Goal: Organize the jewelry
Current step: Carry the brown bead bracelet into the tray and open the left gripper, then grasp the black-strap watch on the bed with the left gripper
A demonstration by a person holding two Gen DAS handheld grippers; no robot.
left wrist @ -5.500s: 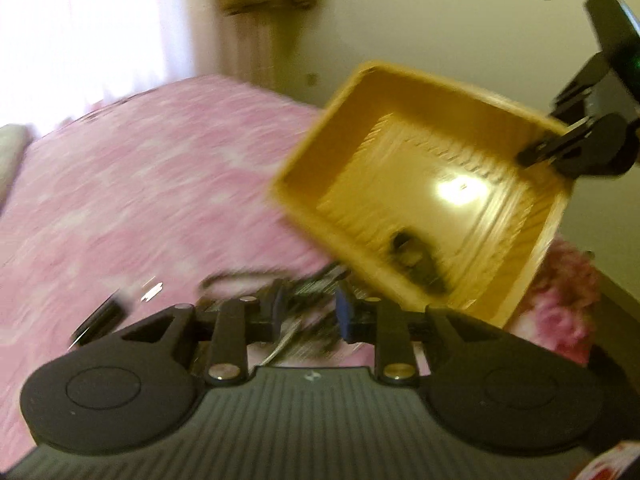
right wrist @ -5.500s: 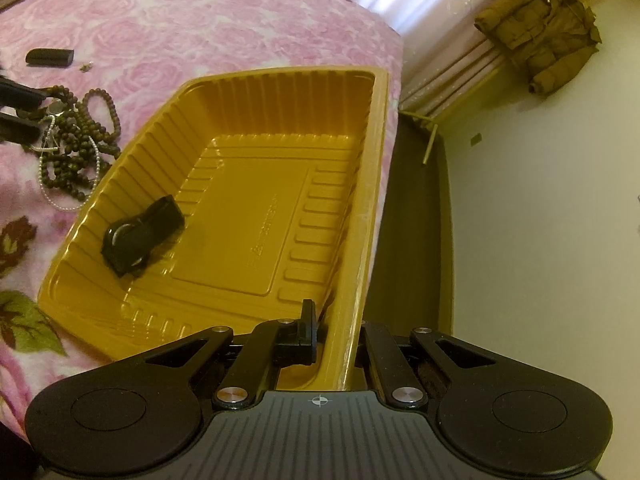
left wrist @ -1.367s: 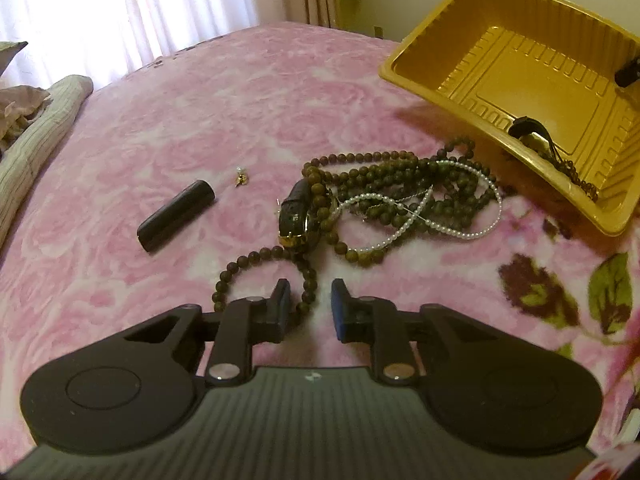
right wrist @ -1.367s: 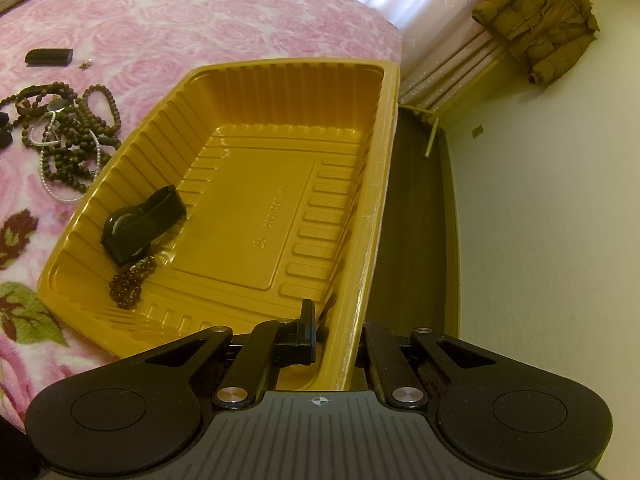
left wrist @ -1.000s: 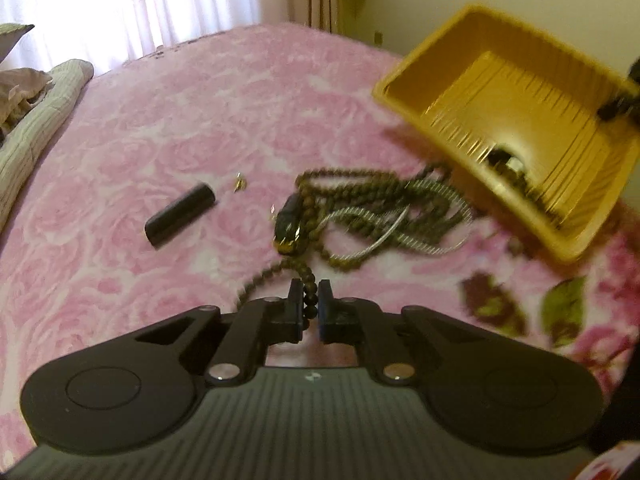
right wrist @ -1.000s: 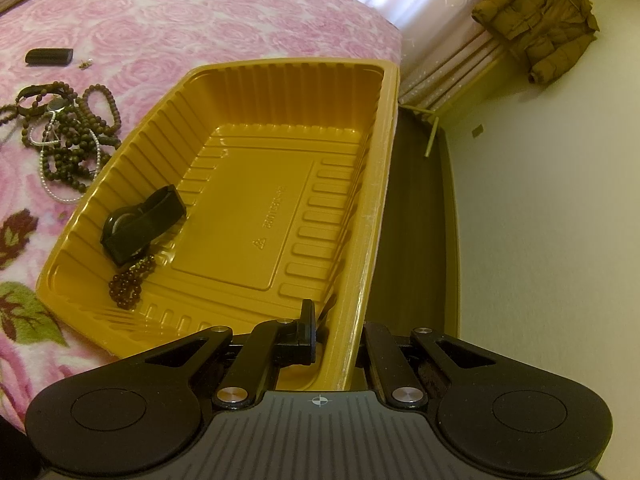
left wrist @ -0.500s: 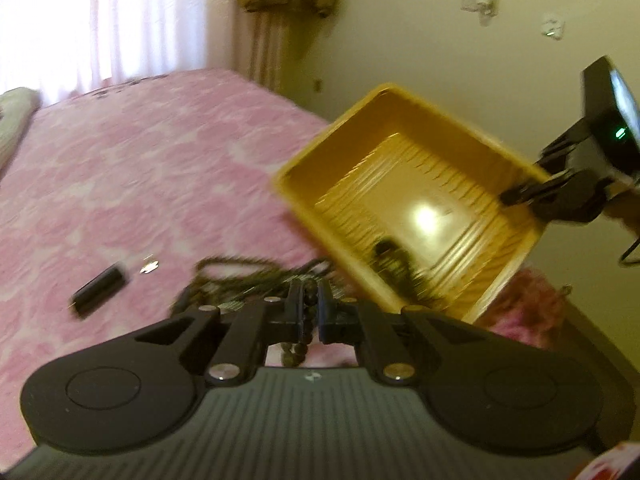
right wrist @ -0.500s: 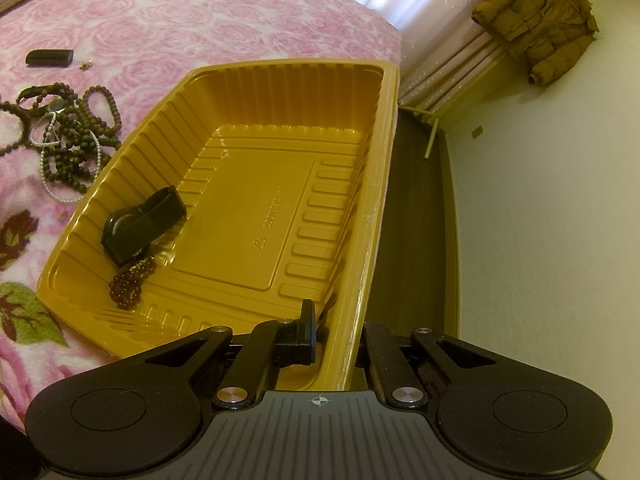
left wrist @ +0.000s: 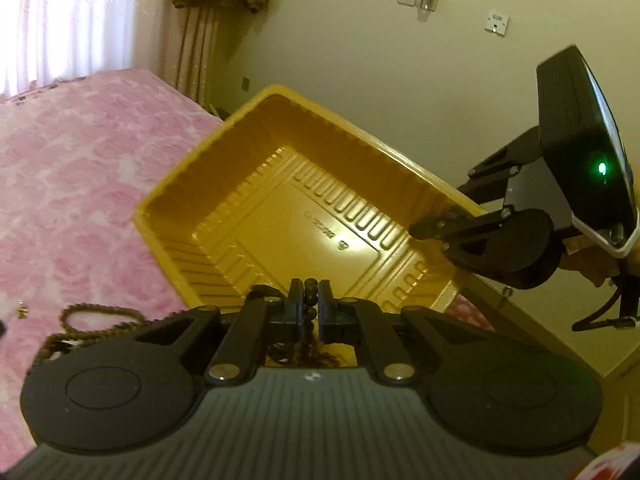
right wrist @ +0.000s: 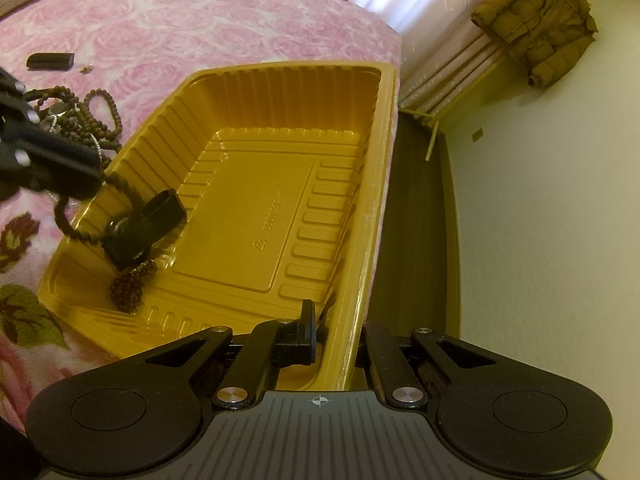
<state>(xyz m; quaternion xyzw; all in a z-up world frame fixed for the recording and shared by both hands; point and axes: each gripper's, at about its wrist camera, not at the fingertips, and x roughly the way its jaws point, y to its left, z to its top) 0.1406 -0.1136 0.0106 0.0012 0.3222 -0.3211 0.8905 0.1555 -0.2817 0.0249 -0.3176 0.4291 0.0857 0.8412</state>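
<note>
The yellow plastic tray (left wrist: 248,184) rests tilted on the pink bed. My right gripper (right wrist: 338,332) is shut on the tray's near rim (right wrist: 360,280); it also shows in the left wrist view (left wrist: 424,228). My left gripper (left wrist: 309,300) is shut on a strand of dark brown beads (left wrist: 309,314) at the tray's edge. In the right wrist view the left gripper (right wrist: 94,172) holds that strand (right wrist: 66,220) looping down over the tray's left rim. Inside the tray lie a black watch (right wrist: 144,220) and a dark red bead bracelet (right wrist: 130,284).
More brown and pearl bead strands (right wrist: 96,120) lie tangled on the bed left of the tray. Beyond them are a black cylinder (right wrist: 50,60) and a small gold earring (right wrist: 86,67). The bed's dark wooden edge (right wrist: 416,220) runs along the tray's right side.
My left gripper shut on the brown bead strand, lifted it off the bed and carried it right, up to the tray's edge. The right gripper and tray have stayed still.
</note>
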